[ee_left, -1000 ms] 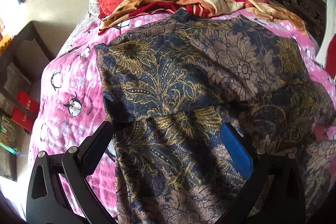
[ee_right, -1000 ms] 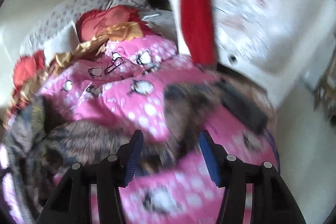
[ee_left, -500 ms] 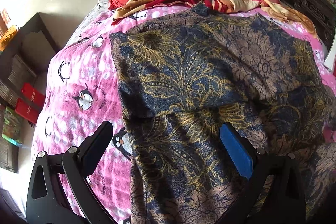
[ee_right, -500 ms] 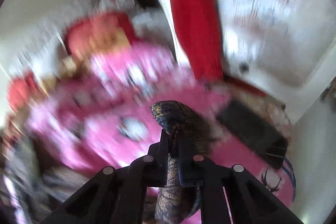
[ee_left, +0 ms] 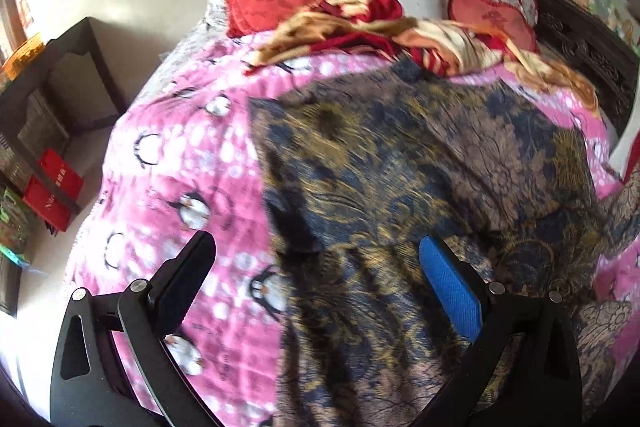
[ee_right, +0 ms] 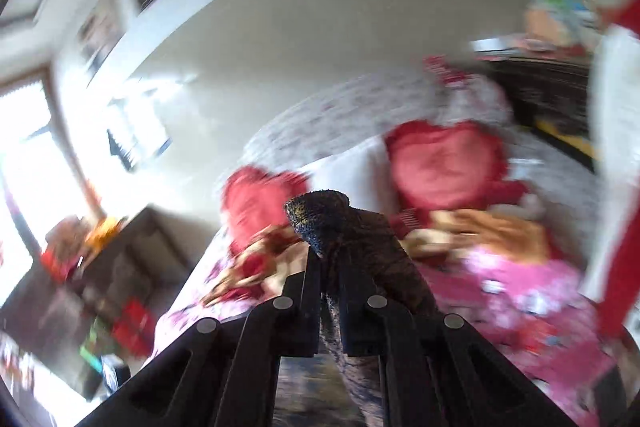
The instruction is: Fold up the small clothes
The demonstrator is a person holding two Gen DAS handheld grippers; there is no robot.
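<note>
While the floral garment [ee_left: 420,187] is spread on the pink blanket [ee_left: 180,167] | right gripper [ee_right: 329,267] is clamped on its fold | left gripper [ee_left: 320,267] is held with jaws apart above it.

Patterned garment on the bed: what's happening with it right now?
The right gripper is shut on a bunched edge of the dark floral garment, holding it above the pink penguin blanket. The left gripper is open, hovering over the garment's near side where it lies spread out, gripping nothing. No fold is finished.
</note>
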